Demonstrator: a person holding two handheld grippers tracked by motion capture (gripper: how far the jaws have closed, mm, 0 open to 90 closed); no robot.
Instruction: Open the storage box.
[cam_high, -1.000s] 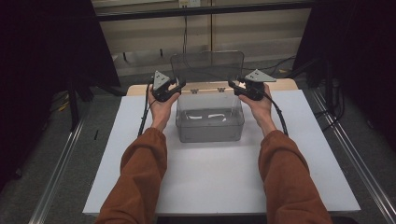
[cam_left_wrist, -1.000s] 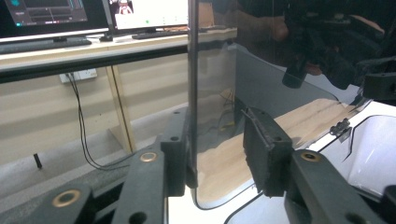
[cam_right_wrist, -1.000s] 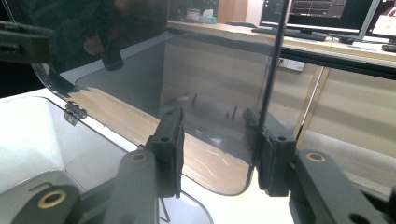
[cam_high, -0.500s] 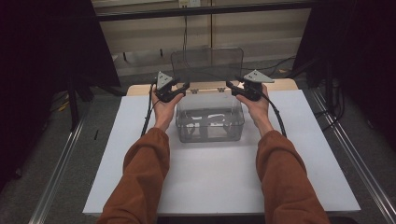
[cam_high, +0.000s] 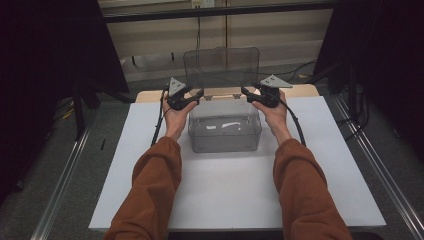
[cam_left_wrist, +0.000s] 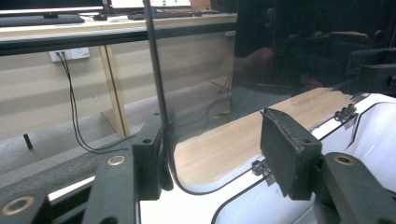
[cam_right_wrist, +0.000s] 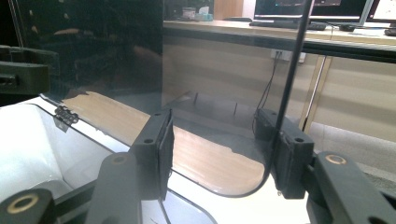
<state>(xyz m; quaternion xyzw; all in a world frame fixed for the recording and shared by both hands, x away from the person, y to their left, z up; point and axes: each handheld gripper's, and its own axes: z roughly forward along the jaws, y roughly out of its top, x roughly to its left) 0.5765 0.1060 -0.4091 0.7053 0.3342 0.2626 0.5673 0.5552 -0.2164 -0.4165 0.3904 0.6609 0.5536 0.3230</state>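
Note:
A clear plastic box (cam_high: 225, 131) stands at the middle back of the white tabletop (cam_high: 150, 160), and its hinged clear lid (cam_high: 221, 67) is raised nearly upright. My left gripper (cam_high: 199, 94) is at the lid's lower left edge and my right gripper (cam_high: 245, 92) at its lower right edge. In the left gripper view the lid (cam_left_wrist: 280, 56) runs between the jaws of the left gripper (cam_left_wrist: 219, 149), its edge against the left pad (cam_left_wrist: 152, 158) and the other jaw well apart. The right gripper (cam_right_wrist: 224, 149) straddles the lid (cam_right_wrist: 116, 51) the same way, open. Small hinges (cam_left_wrist: 345, 112) join lid and box.
A wooden strip (cam_high: 300, 91) runs behind the white top. Metal rails (cam_high: 65, 180) lie along both sides on the floor. Cables (cam_high: 197, 37) hang on the back wall, and dark curtains (cam_high: 45, 60) flank the table. The person's orange sleeves (cam_high: 150, 195) cross the near tabletop.
The lid has swung up from a lower tilt to nearly upright. Both grippers rose slightly with its side edges and stayed at them.

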